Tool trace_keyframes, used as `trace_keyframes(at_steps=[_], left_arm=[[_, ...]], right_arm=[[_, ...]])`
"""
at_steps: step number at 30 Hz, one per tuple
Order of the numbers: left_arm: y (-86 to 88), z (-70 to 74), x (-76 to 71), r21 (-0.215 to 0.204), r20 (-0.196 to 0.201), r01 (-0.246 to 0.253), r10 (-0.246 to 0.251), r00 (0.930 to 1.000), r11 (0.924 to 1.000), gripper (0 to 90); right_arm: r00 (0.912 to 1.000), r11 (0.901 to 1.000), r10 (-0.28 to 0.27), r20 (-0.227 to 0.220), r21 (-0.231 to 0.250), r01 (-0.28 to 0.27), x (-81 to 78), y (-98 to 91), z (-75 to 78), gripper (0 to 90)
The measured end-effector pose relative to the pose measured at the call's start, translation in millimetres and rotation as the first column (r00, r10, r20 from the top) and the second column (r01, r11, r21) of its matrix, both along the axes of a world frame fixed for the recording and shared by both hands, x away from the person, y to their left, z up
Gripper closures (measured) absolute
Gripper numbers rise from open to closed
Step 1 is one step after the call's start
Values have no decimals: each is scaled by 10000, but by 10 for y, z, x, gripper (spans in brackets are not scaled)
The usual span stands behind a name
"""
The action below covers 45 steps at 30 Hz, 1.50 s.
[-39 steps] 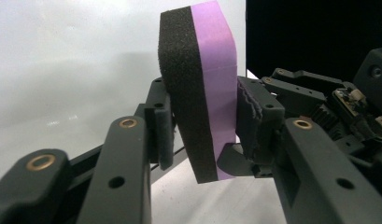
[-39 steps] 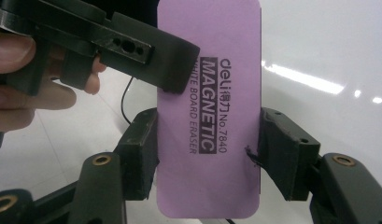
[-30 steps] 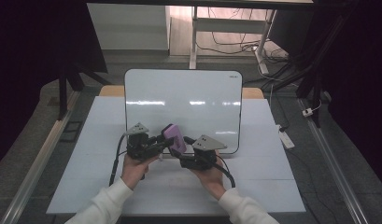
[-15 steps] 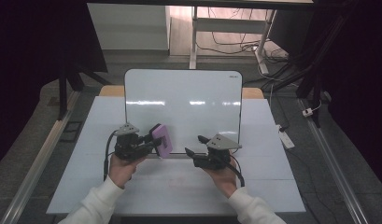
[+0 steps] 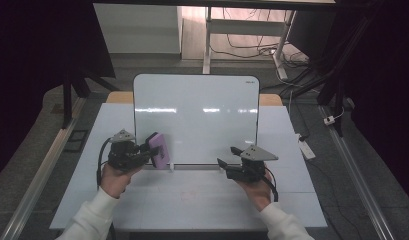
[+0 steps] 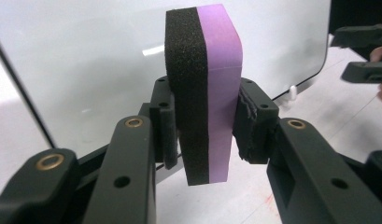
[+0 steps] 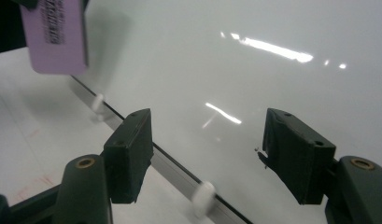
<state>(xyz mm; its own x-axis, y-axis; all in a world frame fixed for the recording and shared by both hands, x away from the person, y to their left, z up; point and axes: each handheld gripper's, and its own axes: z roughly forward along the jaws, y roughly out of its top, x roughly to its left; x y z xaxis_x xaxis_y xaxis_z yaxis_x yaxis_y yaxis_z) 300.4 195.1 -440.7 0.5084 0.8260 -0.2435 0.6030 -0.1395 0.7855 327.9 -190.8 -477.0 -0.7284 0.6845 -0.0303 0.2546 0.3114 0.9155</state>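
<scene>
A purple eraser (image 5: 159,150) with a black felt face stands upright in my left gripper (image 5: 151,154), whose jaws are shut on its two sides (image 6: 205,93). It hovers just in front of the lower left corner of the upright whiteboard (image 5: 197,120). My right gripper (image 5: 227,156) is near the board's lower right edge, pointing left toward the board. Its jaws have just been closing a little, but they stand open with nothing between them (image 7: 207,149). In the right gripper view, the eraser (image 7: 55,32) shows at upper left and the glossy board (image 7: 254,84) behind.
The whiteboard rests on small white feet (image 7: 202,196) on the white table (image 5: 192,200). A power strip (image 5: 307,147) lies on the floor to the right. Metal rails run along both sides of the table, and desk legs and cables stand behind it.
The two hands have drawn apart from the middle. The left gripper carried the eraser to the left, and the right gripper moved right with nothing in it.
</scene>
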Motion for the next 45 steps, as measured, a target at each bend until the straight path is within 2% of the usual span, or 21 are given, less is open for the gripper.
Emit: trace_keyframes(at_steps=[7, 17, 23, 30, 39, 45], left_arm=[[78, 13, 14, 131, -122, -193, 194, 9997, 9997, 626], [212, 50, 52, 770, -515, -364, 405, 9979, 9964, 626], [177, 43, 125, 1000, -656, -616, 684, 9955, 9931, 625], [158, 45, 190, 886, -763, -839, 907, 9929, 9925, 624], [44, 59, 248, 1101, -590, -991, 1060, 9926, 9890, 624], [77, 72, 224, 1176, -411, -1358, 1415, 9891, 9837, 626]], right_arm=[[9989, 9989, -458, 45, -37, 458, -40, -212, -16, 325], [9932, 9933, -1158, 123, -41, 1158, -53, -494, -39, 325], [9919, 9921, -1250, 203, -117, 1253, -50, -512, -40, 325], [9919, 9918, -1261, 181, -187, 1265, -39, -505, -55, 324], [9913, 9913, -1302, 198, -180, 1306, -36, -507, -60, 324], [9906, 9906, -1354, 199, -150, 1357, -32, -521, -63, 325]])
